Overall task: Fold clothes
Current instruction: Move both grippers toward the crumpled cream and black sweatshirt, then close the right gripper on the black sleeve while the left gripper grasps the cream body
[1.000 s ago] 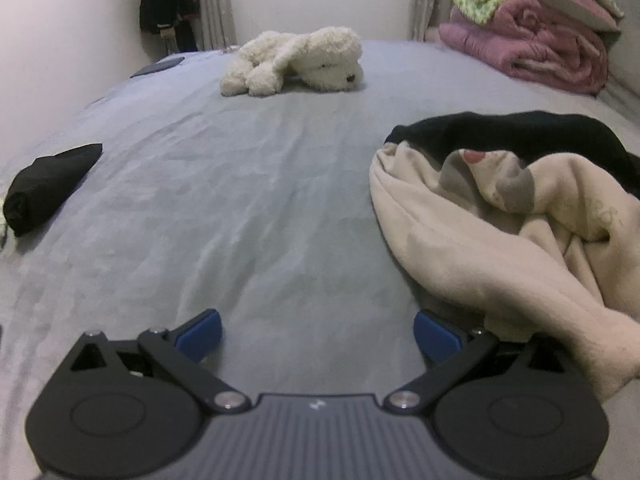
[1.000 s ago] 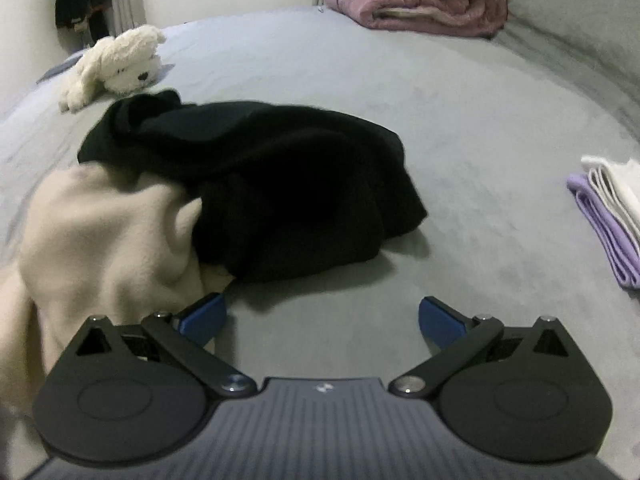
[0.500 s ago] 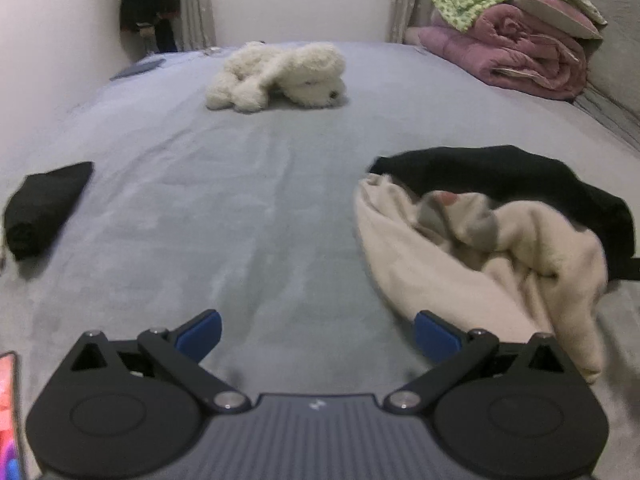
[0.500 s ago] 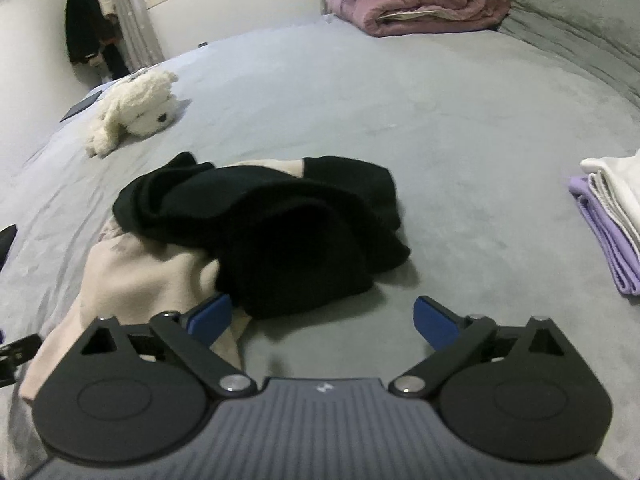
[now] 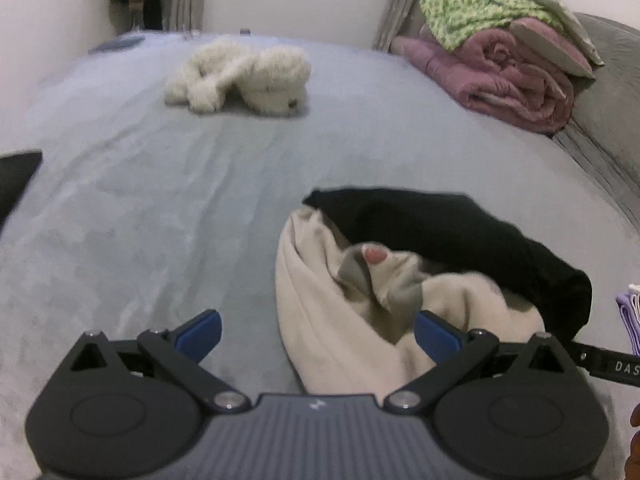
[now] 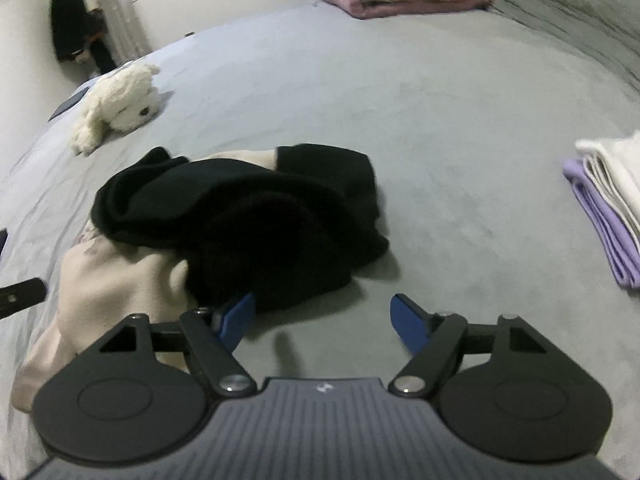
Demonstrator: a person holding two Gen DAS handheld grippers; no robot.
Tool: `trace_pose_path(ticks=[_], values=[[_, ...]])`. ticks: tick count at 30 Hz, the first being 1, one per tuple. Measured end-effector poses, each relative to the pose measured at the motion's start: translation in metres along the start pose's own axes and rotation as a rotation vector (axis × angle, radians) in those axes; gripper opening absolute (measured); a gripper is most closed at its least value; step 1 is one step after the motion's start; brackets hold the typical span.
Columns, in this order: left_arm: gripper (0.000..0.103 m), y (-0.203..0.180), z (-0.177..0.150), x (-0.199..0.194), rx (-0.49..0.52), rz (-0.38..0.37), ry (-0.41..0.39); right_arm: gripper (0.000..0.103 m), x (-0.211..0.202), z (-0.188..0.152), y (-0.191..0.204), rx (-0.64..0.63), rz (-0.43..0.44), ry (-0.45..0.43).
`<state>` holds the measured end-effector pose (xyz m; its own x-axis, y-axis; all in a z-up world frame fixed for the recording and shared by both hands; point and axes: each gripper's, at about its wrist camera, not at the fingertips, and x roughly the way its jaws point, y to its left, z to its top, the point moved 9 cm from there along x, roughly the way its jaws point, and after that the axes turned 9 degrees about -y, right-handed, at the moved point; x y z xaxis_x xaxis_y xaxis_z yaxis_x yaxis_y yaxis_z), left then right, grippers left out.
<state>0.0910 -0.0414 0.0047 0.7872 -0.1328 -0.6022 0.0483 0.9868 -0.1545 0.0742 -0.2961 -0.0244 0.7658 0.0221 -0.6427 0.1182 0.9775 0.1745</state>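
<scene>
A crumpled cream garment [image 5: 340,320] [image 6: 120,280] lies on the grey bed, and a black garment [image 5: 460,232] [image 6: 260,216] is draped over its far side. My left gripper [image 5: 318,334] hangs open above the near edge of the cream garment; the fabric shows between its blue pads [image 5: 200,334] without being pinched. My right gripper [image 6: 322,318] is open above bare sheet at the black garment's near edge, and its jaws are closing with nothing between them. Its left pad [image 6: 236,316] sits by the black fabric.
A white plush dog [image 5: 240,76] [image 6: 116,108] lies farther up the bed. Rolled pink and green bedding [image 5: 508,60] is piled at the back right. Folded lilac and white cloth [image 6: 608,208] is stacked at the right. A folded black item [image 5: 16,176] lies at the left edge.
Both grippers pulled back and rose, so the clothes pile looks smaller and sits more to the middle. The right gripper's pads have come closer together. The clothes have not moved.
</scene>
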Motion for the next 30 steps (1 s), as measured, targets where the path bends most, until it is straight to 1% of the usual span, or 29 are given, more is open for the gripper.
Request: trace_pose_path(ticks=[3,7,10,12,16,17,20,22,23,25,26,27,28,29,30], values=[[0.103,0.005,0.001,0.007,-0.025,0.000,0.011,0.077,0.001,0.003,0.006,-0.035,0.000,-0.009],[0.103,0.011,0.006,0.018,-0.065,-0.004,0.026,0.077,0.014,-0.001,0.004,-0.087,-0.043,0.020],[0.103,0.013,0.009,0.027,-0.071,-0.009,0.041,0.077,0.026,0.000,0.004,-0.151,-0.067,0.031],[0.103,0.015,0.010,0.034,-0.056,0.002,0.048,0.077,0.031,0.005,0.003,-0.162,-0.069,0.033],[0.103,0.016,0.008,0.050,-0.033,0.007,0.079,0.077,0.044,0.008,0.009,-0.226,-0.043,0.035],[0.103,0.016,0.008,0.053,-0.029,0.006,0.085,0.077,0.048,0.009,0.011,-0.261,-0.036,0.034],[0.103,0.016,0.005,0.062,-0.015,0.008,0.101,0.079,0.062,0.020,0.016,-0.365,-0.001,0.010],[0.103,0.015,0.004,0.066,-0.016,0.006,0.108,0.079,0.070,0.029,0.016,-0.385,0.033,-0.003],[0.103,0.014,0.003,0.068,-0.019,0.006,0.110,0.075,0.073,0.032,0.015,-0.376,0.049,-0.008],[0.103,0.013,0.002,0.072,-0.021,0.012,0.114,0.049,0.071,0.036,0.015,-0.347,0.081,-0.020],[0.103,0.013,0.003,0.073,-0.017,0.017,0.114,0.044,0.069,0.037,0.016,-0.332,0.097,-0.025],[0.102,0.012,0.003,0.075,-0.009,0.019,0.111,0.032,0.066,0.039,0.017,-0.331,0.100,-0.041],[0.102,0.010,0.004,0.075,0.003,0.018,0.103,0.015,0.062,0.043,0.016,-0.337,0.093,-0.065],[0.101,0.010,0.004,0.075,0.009,0.016,0.098,0.015,0.058,0.046,0.014,-0.331,0.089,-0.084],[0.096,0.010,0.004,0.075,0.014,0.014,0.094,0.014,0.056,0.050,0.010,-0.313,0.086,-0.096]])
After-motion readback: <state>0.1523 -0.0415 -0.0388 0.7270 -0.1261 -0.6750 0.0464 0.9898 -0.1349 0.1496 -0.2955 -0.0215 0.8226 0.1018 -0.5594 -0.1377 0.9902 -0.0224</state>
